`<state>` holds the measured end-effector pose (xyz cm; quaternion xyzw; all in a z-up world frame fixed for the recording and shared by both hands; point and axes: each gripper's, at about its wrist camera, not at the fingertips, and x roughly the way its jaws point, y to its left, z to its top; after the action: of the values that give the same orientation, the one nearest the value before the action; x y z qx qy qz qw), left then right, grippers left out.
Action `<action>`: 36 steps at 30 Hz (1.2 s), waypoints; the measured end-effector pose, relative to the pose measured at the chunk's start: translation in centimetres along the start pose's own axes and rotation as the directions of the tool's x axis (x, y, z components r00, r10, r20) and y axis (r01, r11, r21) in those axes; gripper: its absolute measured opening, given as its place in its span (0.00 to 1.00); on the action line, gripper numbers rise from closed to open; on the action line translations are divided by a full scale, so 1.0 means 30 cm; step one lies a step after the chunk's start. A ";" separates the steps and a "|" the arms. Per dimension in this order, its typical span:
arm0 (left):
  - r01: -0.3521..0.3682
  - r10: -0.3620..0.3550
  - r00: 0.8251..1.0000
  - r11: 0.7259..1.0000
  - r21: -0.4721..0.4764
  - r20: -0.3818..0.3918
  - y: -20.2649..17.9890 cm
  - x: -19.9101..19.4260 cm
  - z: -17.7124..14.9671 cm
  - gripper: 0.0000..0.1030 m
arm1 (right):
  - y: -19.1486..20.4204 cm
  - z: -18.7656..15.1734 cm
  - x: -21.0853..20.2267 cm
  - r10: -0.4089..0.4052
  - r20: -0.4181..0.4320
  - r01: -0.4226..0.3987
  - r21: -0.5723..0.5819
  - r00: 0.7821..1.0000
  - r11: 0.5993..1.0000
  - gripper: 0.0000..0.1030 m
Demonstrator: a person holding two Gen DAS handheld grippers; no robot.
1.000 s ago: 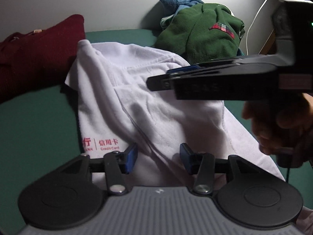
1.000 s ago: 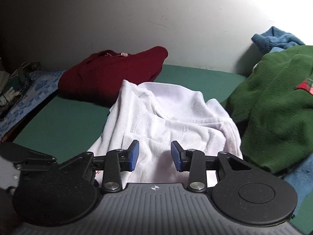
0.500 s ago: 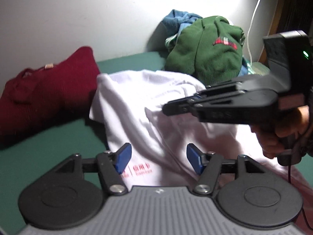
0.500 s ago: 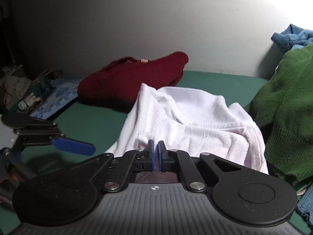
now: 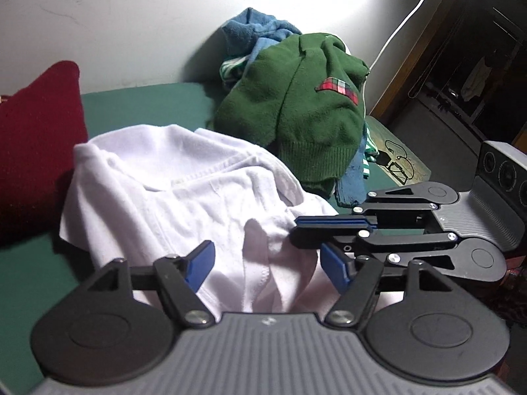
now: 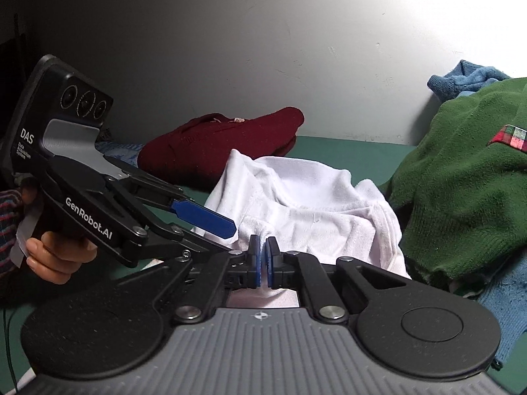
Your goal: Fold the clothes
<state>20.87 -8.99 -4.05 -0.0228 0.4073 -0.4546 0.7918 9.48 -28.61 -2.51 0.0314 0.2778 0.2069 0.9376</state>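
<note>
A crumpled white shirt [image 5: 184,191] lies on the green surface [image 5: 138,105]. My left gripper [image 5: 266,266] hovers over its near edge, jaws opening; the cloth lies under the blue pads [image 5: 201,263] and they do not press on it. From the right, my right gripper [image 5: 296,228] comes in on its side, its tips on the shirt's right part. In the right wrist view my right gripper [image 6: 262,260] is shut on a thin fold of the white shirt [image 6: 313,204]. My left gripper [image 6: 230,240] enters there from the left, held by a hand [image 6: 56,256].
A green sweater [image 5: 296,105] with a plaid patch is heaped behind the shirt on the right, over blue garments [image 5: 253,29]. A maroon sweater [image 5: 36,138] lies at the left by the wall. A white cable [image 5: 405,19] runs down the wall. A dark doorway opens at far right.
My right gripper's jaws closed onto the shirt's near edge. My left gripper's jaws spread wider and its view swung right, so the right gripper now sits lower and closer.
</note>
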 end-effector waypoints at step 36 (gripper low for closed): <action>-0.324 0.296 0.933 0.939 0.115 0.206 -0.203 -0.127 -0.109 0.05 | -0.267 0.045 0.025 -0.222 -0.036 0.217 0.421 0.974 0.881 0.01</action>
<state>13.44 -8.66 -1.37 0.0580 0.2957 -0.3483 0.8876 13.73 -35.52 -3.15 0.2034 0.3116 0.0342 0.9276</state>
